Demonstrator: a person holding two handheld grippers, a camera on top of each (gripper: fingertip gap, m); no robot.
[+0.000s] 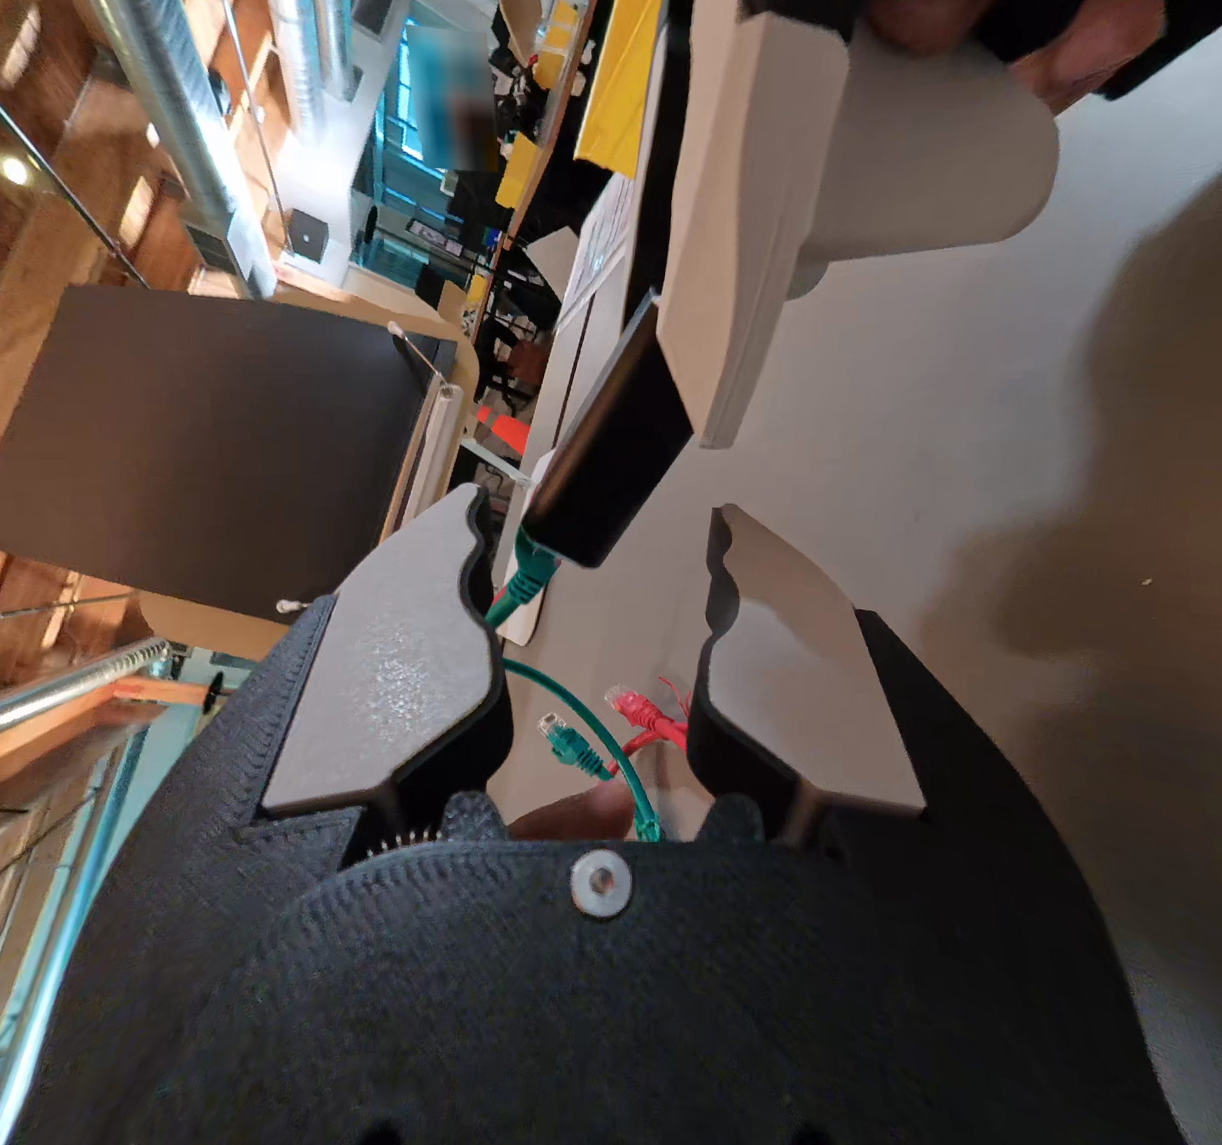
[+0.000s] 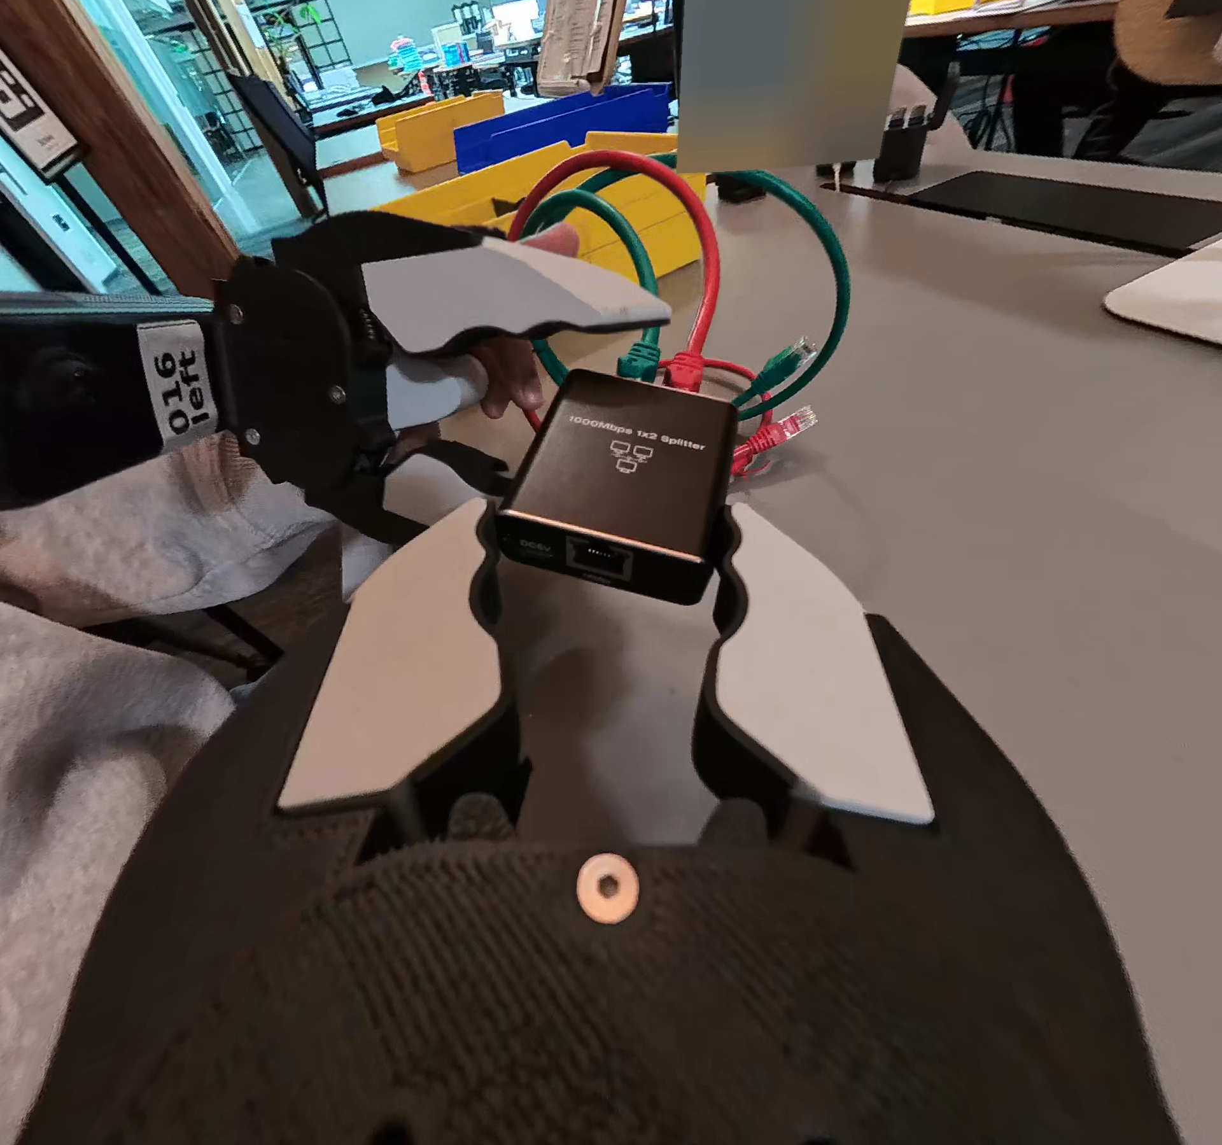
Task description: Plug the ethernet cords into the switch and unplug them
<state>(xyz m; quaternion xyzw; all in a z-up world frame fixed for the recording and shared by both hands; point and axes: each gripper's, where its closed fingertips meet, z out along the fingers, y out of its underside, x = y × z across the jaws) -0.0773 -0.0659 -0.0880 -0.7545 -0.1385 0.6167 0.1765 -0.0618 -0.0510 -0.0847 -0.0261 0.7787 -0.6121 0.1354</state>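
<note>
R gripper [image 2: 605, 541] is clamped on the switch [image 2: 621, 472], a small black box, fingers on its two long sides, held tilted above the grey tabletop [image 2: 992, 518], not resting on it. R wrist view shows the near end face w/ one empty port; far end has a green cord [image 2: 830, 267] and a red cord [image 2: 711, 280] plugged in side by side. Both loop up and back; free green plug [image 2: 790, 356] and free red plug [image 2: 783, 429] lie just beyond the switch on the tabletop.

L gripper [image 1: 598, 574] fingers spread wide, holding nothing. L wrist view is rolled sideways: shows switch from its far end, green plug seated, and the two loose plugs between L fingers; red seated plug hidden there. R view alone shows L gripper at the left of the switch, near its cord end, apart from it.

Room: tabletop right of the switch is bare to a white pad [image 2: 1170, 300] at the right edge. Yellow bins [image 2: 463, 194] stand behind the cord loops.
</note>
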